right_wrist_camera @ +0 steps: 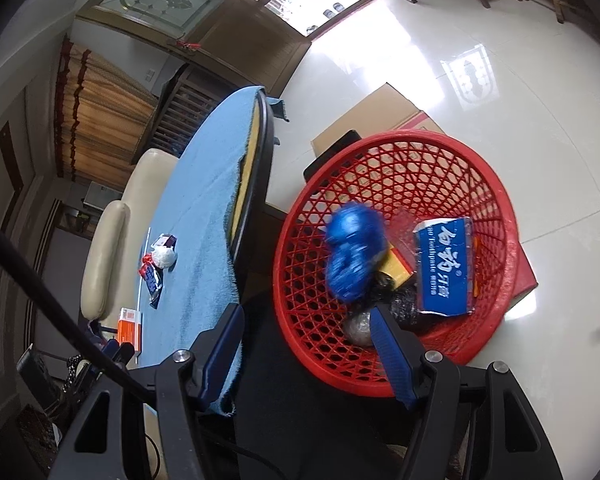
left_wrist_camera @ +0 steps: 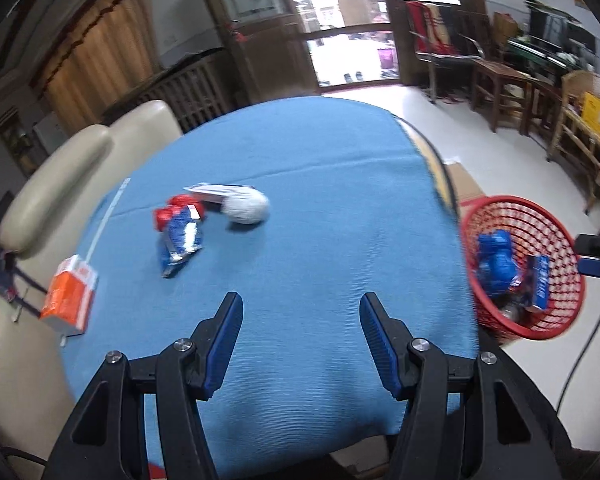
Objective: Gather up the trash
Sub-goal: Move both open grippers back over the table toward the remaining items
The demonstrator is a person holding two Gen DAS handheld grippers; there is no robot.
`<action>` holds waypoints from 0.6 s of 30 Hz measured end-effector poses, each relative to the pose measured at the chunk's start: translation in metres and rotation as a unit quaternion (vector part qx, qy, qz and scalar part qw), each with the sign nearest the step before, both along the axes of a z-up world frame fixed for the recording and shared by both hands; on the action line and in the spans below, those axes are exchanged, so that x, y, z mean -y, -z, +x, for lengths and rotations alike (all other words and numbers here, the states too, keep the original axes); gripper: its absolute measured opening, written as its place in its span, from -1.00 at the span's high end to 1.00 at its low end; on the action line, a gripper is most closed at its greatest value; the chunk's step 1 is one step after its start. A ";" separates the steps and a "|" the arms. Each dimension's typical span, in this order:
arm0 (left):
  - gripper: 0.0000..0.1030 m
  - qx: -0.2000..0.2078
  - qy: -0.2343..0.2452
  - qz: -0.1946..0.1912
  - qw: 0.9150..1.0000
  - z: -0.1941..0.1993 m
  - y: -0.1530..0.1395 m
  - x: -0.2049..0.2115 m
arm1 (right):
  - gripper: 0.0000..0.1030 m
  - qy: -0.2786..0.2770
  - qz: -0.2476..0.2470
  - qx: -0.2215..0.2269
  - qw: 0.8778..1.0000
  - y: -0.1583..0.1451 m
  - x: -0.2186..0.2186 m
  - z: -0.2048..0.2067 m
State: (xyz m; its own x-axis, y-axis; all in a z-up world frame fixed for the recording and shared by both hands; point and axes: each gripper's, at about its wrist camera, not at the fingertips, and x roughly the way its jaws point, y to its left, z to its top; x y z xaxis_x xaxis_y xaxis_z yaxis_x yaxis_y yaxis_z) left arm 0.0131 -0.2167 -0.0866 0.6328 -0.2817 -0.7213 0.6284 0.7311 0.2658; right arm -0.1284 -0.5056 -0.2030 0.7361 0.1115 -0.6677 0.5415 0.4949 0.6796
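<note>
I am holding my black, blue-padded left gripper (left_wrist_camera: 301, 308) tilted downward, jaws apart and empty; my matching right gripper (right_wrist_camera: 308, 320) likewise, fingers toward twelve o'clock.

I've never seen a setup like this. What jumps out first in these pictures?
The red plastic mesh basket on the floor beside the table, holding a crumpled blue wrapper and a blue toothpaste box. Then the blue tablecloth, with a white paper ball and an orange carton.
</note>
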 end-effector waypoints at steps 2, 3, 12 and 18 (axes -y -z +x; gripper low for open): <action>-0.25 0.006 -0.011 -0.001 1.000 0.004 -0.002 -0.006 | -0.34 -0.011 -0.011 0.004 1.000 -0.007 -0.006 0.008; -0.33 0.008 -0.017 -0.003 1.000 0.006 -0.003 -0.009 | -0.35 -0.017 -0.018 0.005 1.000 -0.011 -0.010 0.011; -0.38 0.018 -0.039 -0.013 0.999 0.019 -0.006 -0.033 | -0.34 -0.076 -0.088 0.021 0.993 -0.045 -0.047 0.046; -0.39 0.011 -0.058 -0.016 0.998 0.033 -0.001 -0.049 | -0.35 -0.107 -0.107 0.021 0.988 -0.053 -0.067 0.071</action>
